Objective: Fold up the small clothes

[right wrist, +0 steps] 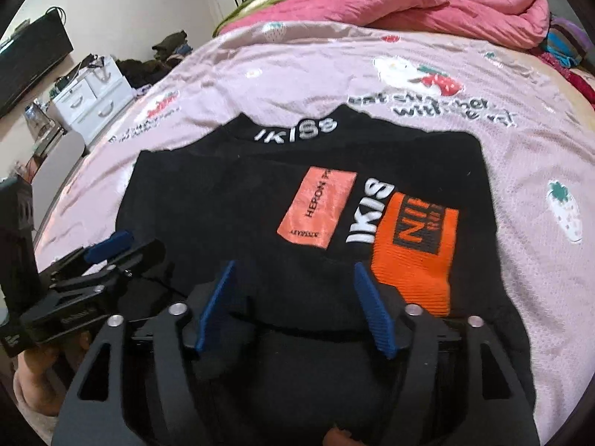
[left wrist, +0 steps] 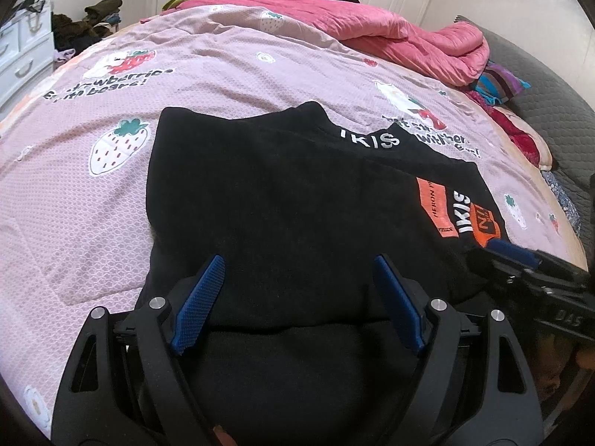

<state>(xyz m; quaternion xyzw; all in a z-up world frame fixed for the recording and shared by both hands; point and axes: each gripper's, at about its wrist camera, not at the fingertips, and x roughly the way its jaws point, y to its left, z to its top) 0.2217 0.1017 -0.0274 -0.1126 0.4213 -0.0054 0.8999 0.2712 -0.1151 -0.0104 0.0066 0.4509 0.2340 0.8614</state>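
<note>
A black top (left wrist: 282, 193) lies folded on the pink strawberry-print bedsheet (left wrist: 208, 63), with white "IKISS" lettering at its collar (left wrist: 372, 139) and orange patches (right wrist: 412, 245) on its near right part. My left gripper (left wrist: 297, 260) hovers open over the near edge of the top, its blue pads (left wrist: 202, 301) wide apart and touching nothing. My right gripper (right wrist: 294, 264) is open too, above the near edge just left of the orange patches. A raised fold of black cloth (right wrist: 238, 319) lies low between its jaws, unpressed. Each gripper shows in the other's view: the right gripper (left wrist: 520, 256) and the left gripper (right wrist: 108, 245).
A bunched pink quilt (left wrist: 390, 33) lies across the far side of the bed, with a striped cloth (left wrist: 498, 83) at the right. A white drawer unit (right wrist: 93, 100) and a dark clothes pile (left wrist: 93, 18) stand beyond the bed's left side. A dark screen (right wrist: 33, 55) hangs far left.
</note>
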